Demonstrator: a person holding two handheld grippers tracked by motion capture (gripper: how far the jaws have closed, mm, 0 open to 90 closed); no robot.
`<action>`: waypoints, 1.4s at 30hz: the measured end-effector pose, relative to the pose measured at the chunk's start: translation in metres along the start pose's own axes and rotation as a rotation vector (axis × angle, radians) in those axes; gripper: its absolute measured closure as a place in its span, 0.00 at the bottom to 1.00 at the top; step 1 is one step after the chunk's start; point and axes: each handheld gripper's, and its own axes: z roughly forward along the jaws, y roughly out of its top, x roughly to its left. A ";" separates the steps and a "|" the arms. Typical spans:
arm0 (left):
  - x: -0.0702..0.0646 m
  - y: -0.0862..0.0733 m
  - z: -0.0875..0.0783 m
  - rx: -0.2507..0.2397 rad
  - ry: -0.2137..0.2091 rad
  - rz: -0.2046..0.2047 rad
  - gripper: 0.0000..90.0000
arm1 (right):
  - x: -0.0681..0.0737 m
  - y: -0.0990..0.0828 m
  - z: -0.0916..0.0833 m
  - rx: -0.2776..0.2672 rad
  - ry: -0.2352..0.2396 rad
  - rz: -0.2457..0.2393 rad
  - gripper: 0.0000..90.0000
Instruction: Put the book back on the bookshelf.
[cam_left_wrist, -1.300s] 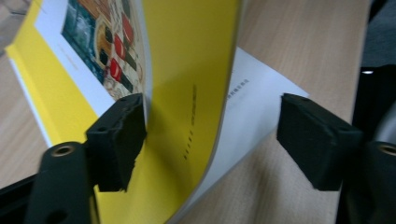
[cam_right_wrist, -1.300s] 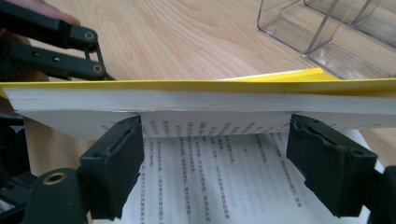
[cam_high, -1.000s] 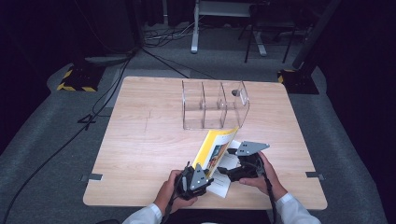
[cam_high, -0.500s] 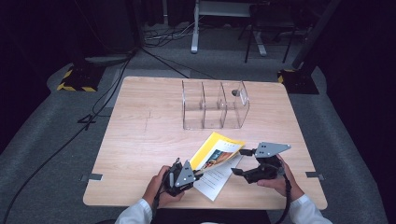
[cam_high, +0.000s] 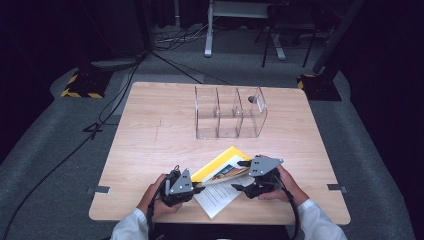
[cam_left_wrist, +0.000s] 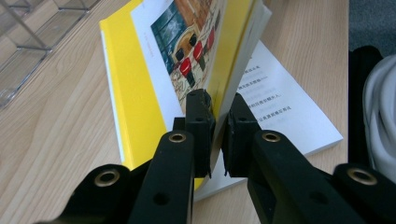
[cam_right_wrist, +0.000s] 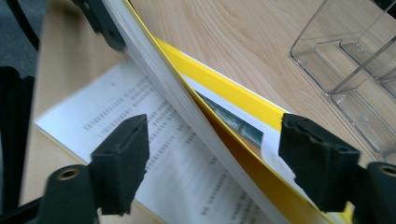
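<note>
Lowered since before, yellow book (cam_high: 218, 167) stays pinched by left gripper (cam_high: 196, 189); right gripper (cam_right_wrist: 212, 161) fingers spread.

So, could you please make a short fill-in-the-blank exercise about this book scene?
1. The book has a ____ cover.
2. The left tongs are ____ on a stack of its pages.
3. The right tongs stand ____ around the pages' edge.
4. The clear organizer stands ____ the book on the table.

Missing words: yellow; shut; open; beyond

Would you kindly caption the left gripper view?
Left gripper clamps the yellow book's lifted pages above a printed sheet.
</note>
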 end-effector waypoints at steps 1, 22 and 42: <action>0.002 -0.002 -0.002 0.001 -0.005 0.000 0.91 | -0.002 0.000 0.004 0.013 -0.023 -0.010 0.38; 0.051 -0.031 -0.034 0.010 0.136 -0.148 0.60 | -0.003 -0.026 0.017 -0.050 -0.024 -0.117 0.88; -0.011 0.042 0.021 0.169 0.262 -0.050 0.53 | 0.007 -0.018 0.022 0.008 -0.042 -0.124 0.86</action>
